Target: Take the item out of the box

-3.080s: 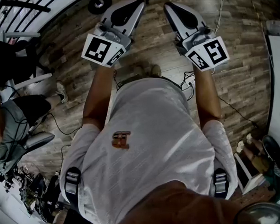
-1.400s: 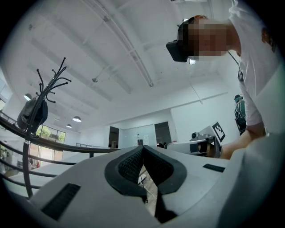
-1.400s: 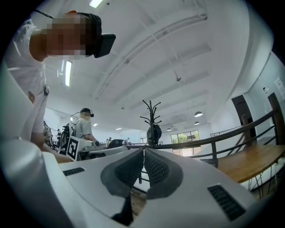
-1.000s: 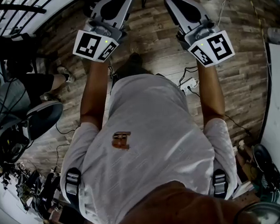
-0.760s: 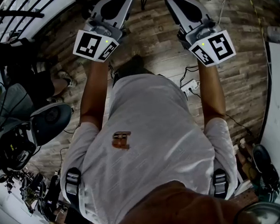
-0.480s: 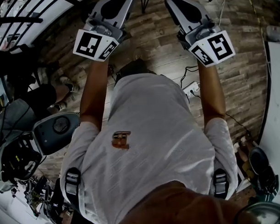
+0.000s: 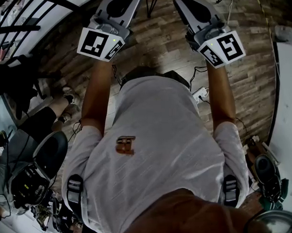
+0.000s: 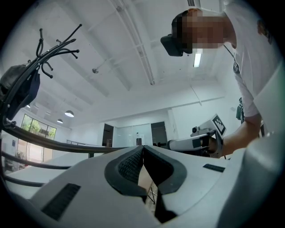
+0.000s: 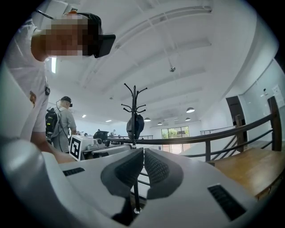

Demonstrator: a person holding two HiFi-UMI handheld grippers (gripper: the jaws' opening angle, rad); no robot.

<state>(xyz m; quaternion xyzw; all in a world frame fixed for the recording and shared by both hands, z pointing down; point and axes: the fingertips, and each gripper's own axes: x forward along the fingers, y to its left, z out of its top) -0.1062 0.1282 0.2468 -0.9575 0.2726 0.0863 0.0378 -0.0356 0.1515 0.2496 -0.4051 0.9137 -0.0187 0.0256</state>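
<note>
Left gripper (image 8: pixel 143 150): jaws closed tip to tip, nothing between the pads; marker cube (image 7: pixel 101 43) on top. Right gripper (image 9: pixel 143 152): jaws likewise pressed together and empty; marker cube (image 7: pixel 223 48) on top. Both are held out side by side in front of a person in a white shirt (image 7: pixel 157 151), above a wood-plank floor (image 7: pixel 167 46). On the floor: a white power strip (image 7: pixel 200 93) with cables. Box and item: neither can be located in any view. Only containers seen: a dark bag (image 9: pixel 135 127) hanging on a black coat stand (image 9: pixel 134 104), contents not visible; a backpack (image 9: pixel 51 122) worn by a second person (image 9: pixel 67 121), closed. A dark railing (image 9: pixel 222 132) runs behind the stand.
</note>
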